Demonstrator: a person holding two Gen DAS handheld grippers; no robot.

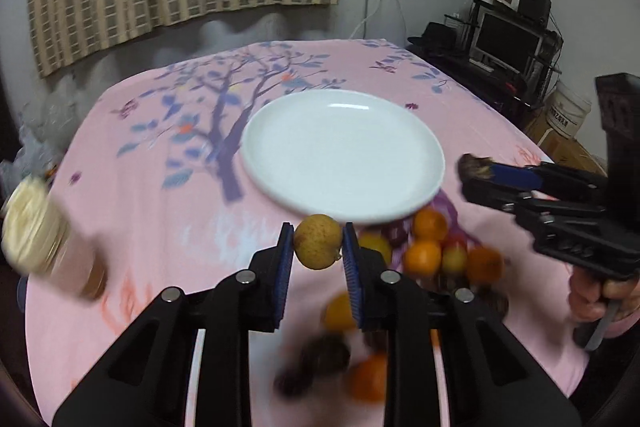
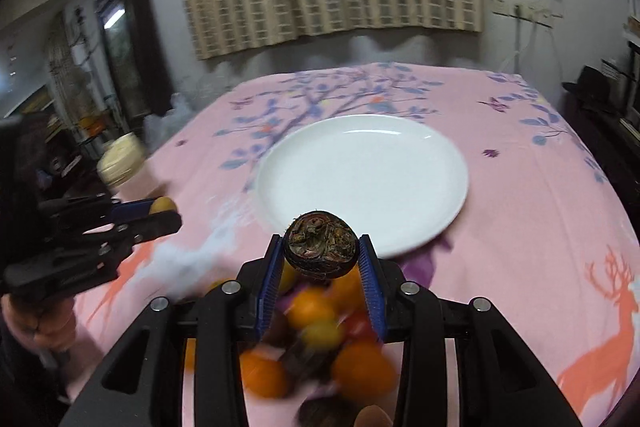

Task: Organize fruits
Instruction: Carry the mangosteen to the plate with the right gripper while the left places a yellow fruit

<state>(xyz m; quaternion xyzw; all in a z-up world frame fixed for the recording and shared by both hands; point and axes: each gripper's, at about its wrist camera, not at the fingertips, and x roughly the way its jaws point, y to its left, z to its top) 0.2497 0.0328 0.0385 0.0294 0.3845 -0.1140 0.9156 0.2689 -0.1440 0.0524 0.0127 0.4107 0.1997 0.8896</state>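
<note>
Fruit fills both tongs: the left tongs [image 1: 319, 247] clamp a yellow pear [image 1: 318, 241], the right tongs [image 2: 320, 257] pinch a dark brown fruit [image 2: 320, 247], both held above the pink-clothed desk [image 1: 160, 195] just short of the white plate [image 1: 344, 155]. Oranges [image 2: 362, 367] lie heaped below.

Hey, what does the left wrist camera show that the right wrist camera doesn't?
Only the left wrist view shows the monitor on a desk at right, and the yellow-green fruit close up in the left gripper.

Only the right wrist view shows the orange deer print on the cloth and the dark brown fruit close up in the right gripper.

Both show the empty white plate, the pile of oranges, the pink tablecloth and the jar.
</note>
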